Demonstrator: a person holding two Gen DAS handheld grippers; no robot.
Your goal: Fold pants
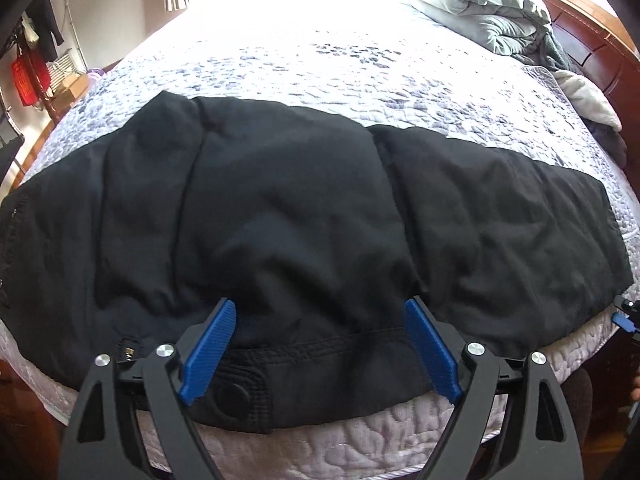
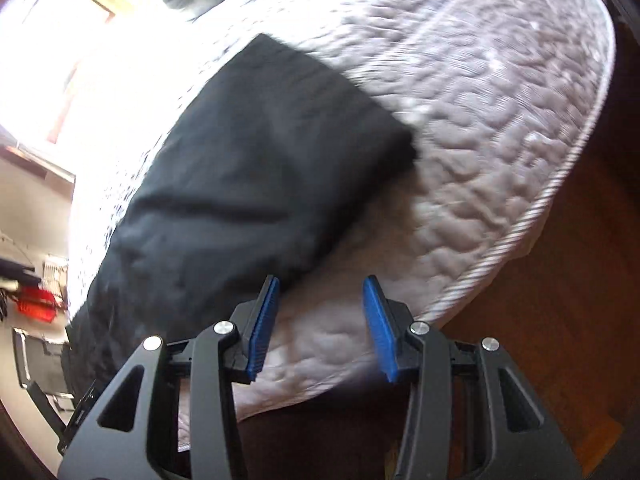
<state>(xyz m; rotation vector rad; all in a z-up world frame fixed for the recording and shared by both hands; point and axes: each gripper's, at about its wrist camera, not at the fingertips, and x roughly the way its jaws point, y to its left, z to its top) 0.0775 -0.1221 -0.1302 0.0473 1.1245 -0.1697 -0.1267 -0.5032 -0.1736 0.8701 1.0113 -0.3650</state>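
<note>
Black pants [image 1: 280, 200] lie spread across the quilted bed [image 1: 320, 72], with the waistband and its button [image 1: 232, 394] at the near edge. My left gripper [image 1: 320, 304] stands open wide over the waistband. The dark cloth bunches up between its blue pads [image 1: 208, 352], which do not press on it. In the right wrist view, which is blurred, the pants [image 2: 240, 160] run away to the upper left. My right gripper [image 2: 322, 280] is open over bare quilt [image 2: 460, 160] just beside the pants' near edge, with nothing between its fingers.
A crumpled grey blanket [image 1: 492, 12] lies at the far right of the bed, against a wooden bed frame [image 1: 592, 40]. Wooden floor [image 2: 540, 280] shows beyond the mattress edge. Clutter with a red item [image 1: 28, 76] stands by the left wall.
</note>
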